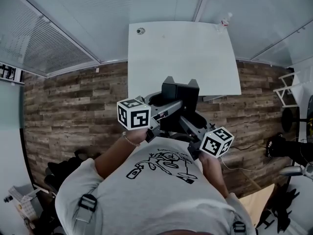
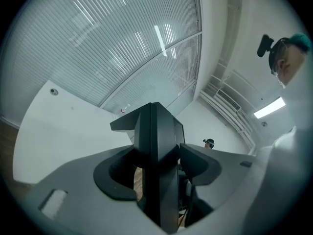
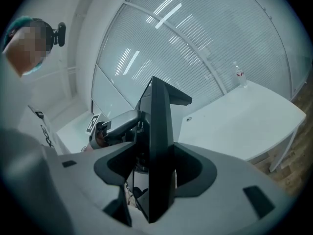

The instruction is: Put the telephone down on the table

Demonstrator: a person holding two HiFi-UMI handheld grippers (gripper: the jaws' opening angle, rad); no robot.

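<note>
The black telephone (image 1: 180, 98) hangs in the air in front of the white table (image 1: 183, 62), above the wood floor and short of the table's near edge. My left gripper (image 1: 164, 110) grips it from the left and my right gripper (image 1: 190, 125) from the right. In the left gripper view the telephone (image 2: 156, 146) stands on edge, pinched between the jaws of the left gripper (image 2: 159, 176). In the right gripper view its thin dark edge (image 3: 159, 131) fills the gap of the right gripper (image 3: 154, 173), with the table (image 3: 244, 121) beyond.
A small round fitting (image 1: 141, 31) sits at the table's far left corner and a clear bottle (image 1: 224, 20) at its far right corner. Glass walls with blinds stand behind. Dark bags (image 1: 63, 168) lie on the wood floor at left; cables and a white rack (image 1: 293, 89) are at right.
</note>
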